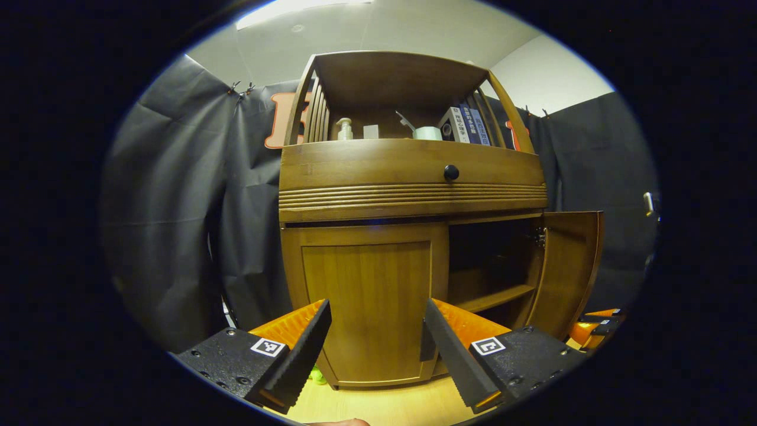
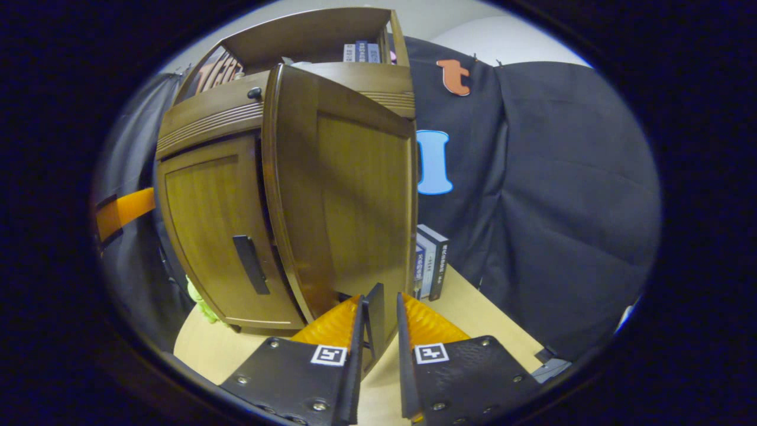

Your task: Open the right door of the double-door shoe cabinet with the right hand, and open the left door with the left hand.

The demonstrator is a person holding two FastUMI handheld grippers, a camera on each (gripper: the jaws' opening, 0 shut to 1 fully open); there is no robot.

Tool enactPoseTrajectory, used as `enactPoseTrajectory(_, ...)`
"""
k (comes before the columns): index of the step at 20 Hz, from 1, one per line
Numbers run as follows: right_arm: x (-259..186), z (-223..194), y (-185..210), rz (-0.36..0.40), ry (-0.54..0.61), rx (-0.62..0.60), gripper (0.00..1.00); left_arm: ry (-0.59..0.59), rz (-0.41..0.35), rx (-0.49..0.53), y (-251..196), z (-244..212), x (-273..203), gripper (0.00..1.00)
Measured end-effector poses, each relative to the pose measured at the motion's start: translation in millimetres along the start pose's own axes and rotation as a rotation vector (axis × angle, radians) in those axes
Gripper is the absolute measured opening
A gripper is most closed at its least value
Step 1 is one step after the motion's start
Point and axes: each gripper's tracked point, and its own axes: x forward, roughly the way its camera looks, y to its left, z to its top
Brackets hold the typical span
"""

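My left claw (image 1: 377,331) hangs spread before the closed left door (image 1: 366,296). My right claw (image 2: 385,310) is pinching the right door's (image 2: 349,201) edge; that brown wooden door stands swung open.

The shoe cabinet (image 1: 408,177) is brown wood, standing upright on a pale worktop (image 1: 378,405). Its left door (image 1: 366,302) is shut flush, bearing a dark vertical handle (image 2: 251,264). Its right door (image 1: 568,269) stands swung wide on its hinge, exposing a dark interior with one shelf (image 1: 494,297).
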Motion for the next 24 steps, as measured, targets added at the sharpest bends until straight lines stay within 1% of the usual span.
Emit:
enactPoseTrajectory(5,-1,2,-12,-0.056,-0.003,0.012,0.27,0.009,-0.023,-0.008,-11,-3,3,0.98)
enactPoseTrajectory(7,-9,1,-32,-0.081,-0.007,0.019,0.27,0.011,-0.027,-0.008,-14,-4,3,0.98)
enactPoseTrajectory(8,-8,1,-38,-0.092,-0.010,0.025,0.27,0.012,-0.029,-0.008,-14,-4,3,0.99)
enactPoseTrajectory(9,-10,2,-43,-0.100,-0.012,0.032,0.27,0.013,-0.030,-0.008,-15,-4,4,0.97)
enactPoseTrajectory(11,-14,4,-53,-0.117,-0.018,0.036,0.27,0.013,-0.031,-0.010,-17,-5,5,0.99)
enactPoseTrajectory(12,-12,4,-63,-0.137,-0.023,0.026,0.27,0.015,-0.032,-0.011,-18,-6,5,0.98)
enactPoseTrajectory(13,-14,4,-72,-0.155,-0.024,0.019,0.24,0.019,-0.031,-0.011,-18,-7,5,0.98)
enactPoseTrajectory(14,-14,5,-79,-0.165,-0.028,0.013,0.22,0.026,-0.031,-0.013,-19,-10,6,0.98)
enactPoseTrajectory(19,-23,13,-115,-0.224,-0.058,-0.021,0.22,0.051,-0.038,-0.029,-25,-19,16,0.98)
enactPoseTrajectory(24,-30,17,-146,-0.303,-0.079,-0.042,0.22,0.071,-0.049,-0.032,-35,-30,29,0.99)
